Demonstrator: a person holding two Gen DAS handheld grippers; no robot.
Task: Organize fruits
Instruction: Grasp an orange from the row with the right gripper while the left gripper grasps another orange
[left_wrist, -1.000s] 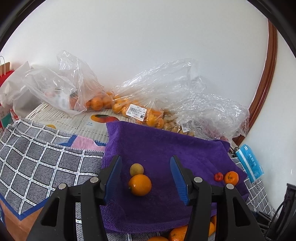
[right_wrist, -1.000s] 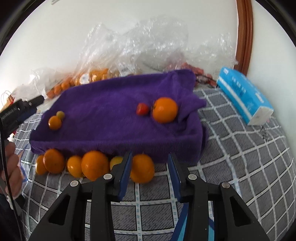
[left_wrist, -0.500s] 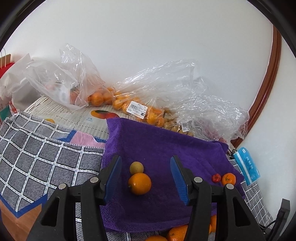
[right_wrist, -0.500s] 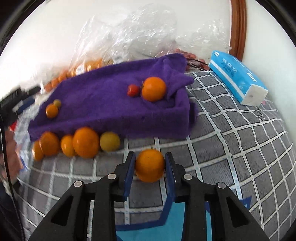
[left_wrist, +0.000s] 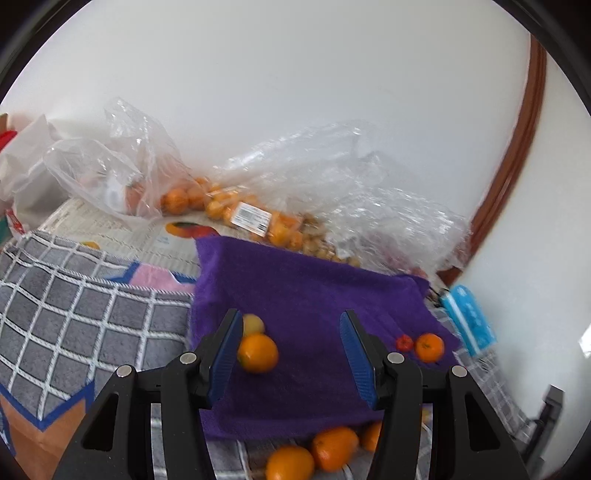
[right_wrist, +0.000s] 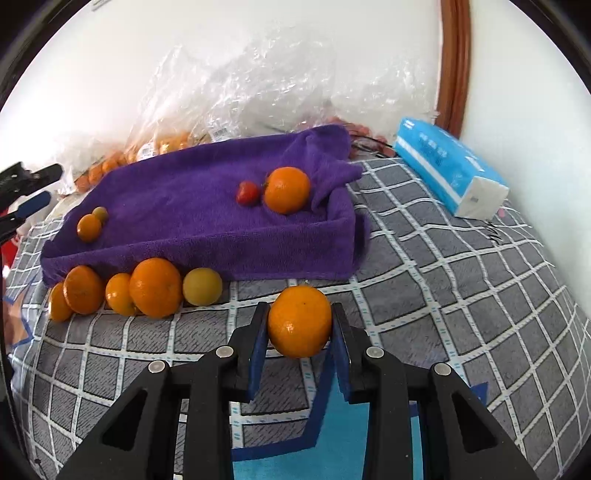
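Note:
My right gripper is shut on an orange, held just above the checked blanket in front of the purple towel. On the towel lie an orange beside a small red fruit, and at its left end a smaller orange with a yellowish fruit. Several oranges and a yellow fruit line the towel's front edge. My left gripper hangs open over the towel, its left finger next to the orange and the yellowish fruit.
Clear plastic bags of oranges are piled against the white wall behind the towel. A blue tissue pack lies to the right on the grey checked blanket. A brown wooden frame runs up the wall.
My right gripper has closed on the orange in front of the towel and drawn it back from the towel's edge. The left gripper has swung slightly, staying open.

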